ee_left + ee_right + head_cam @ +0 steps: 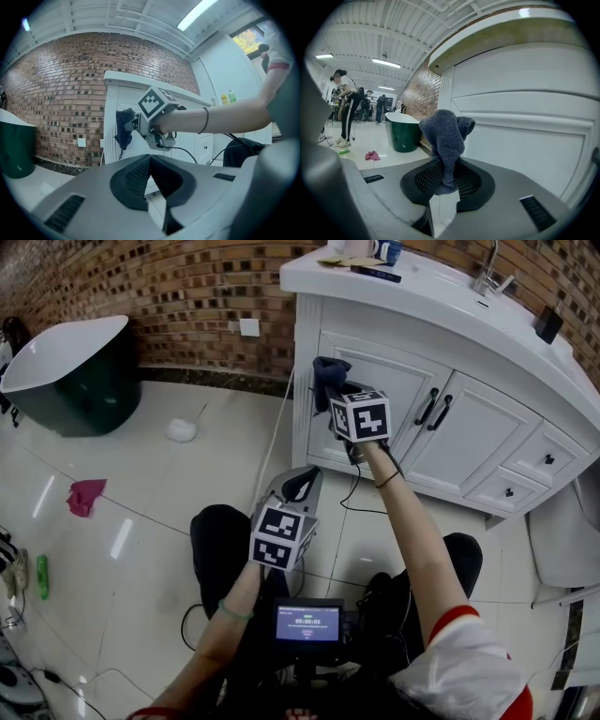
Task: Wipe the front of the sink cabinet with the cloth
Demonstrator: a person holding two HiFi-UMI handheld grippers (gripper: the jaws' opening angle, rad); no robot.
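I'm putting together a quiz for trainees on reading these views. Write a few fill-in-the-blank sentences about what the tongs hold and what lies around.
1. The right tongs are shut on a dark ___.
2. The left tongs are shut and hold ___.
3. The rag lying on the floor is ___.
4. The tub is white inside and dark ___ outside.

Missing words: cloth; nothing; pink; green.
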